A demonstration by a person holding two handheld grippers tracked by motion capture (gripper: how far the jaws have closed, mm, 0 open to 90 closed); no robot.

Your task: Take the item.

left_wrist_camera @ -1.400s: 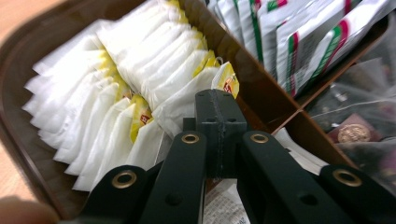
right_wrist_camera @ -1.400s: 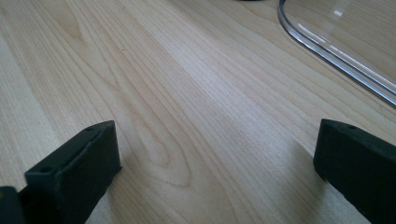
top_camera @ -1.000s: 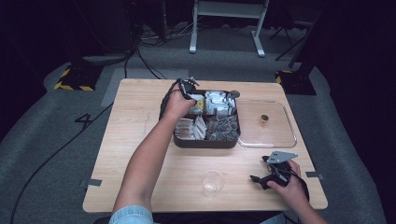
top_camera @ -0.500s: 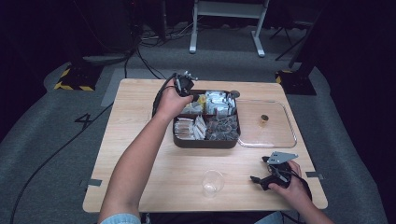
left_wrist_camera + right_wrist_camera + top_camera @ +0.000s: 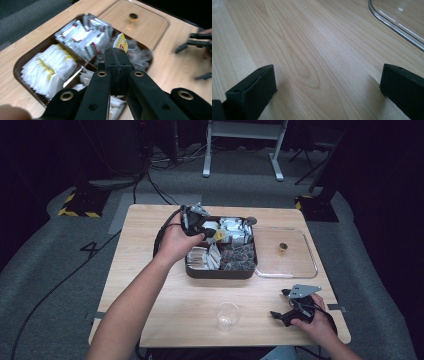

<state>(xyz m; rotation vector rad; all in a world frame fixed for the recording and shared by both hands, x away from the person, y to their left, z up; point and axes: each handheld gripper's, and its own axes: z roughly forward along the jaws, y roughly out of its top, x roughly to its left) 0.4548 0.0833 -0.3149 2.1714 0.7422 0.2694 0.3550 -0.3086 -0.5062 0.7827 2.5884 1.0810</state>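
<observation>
Overhead, left gripper (image 5: 117, 51) jaws pinching a yellow packet (image 5: 121, 42) above the tray (image 5: 220, 272); right gripper (image 5: 287, 307) spread wide near the tabletop's front right corner.

A pale wooden worktop (image 5: 150, 270) carries a dark compartment tray (image 5: 220, 271) near its centre. Touching the tray at 3 o'clock lies a clear lid (image 5: 295, 270), flat. At 6 o'clock from the tray, near the front edge, stands a clear cup (image 5: 227, 316).

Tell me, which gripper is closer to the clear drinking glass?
Right. The right gripper rests on the table just beside the clear drinking glass; the left gripper is far off, above the brown compartment tray.
</observation>
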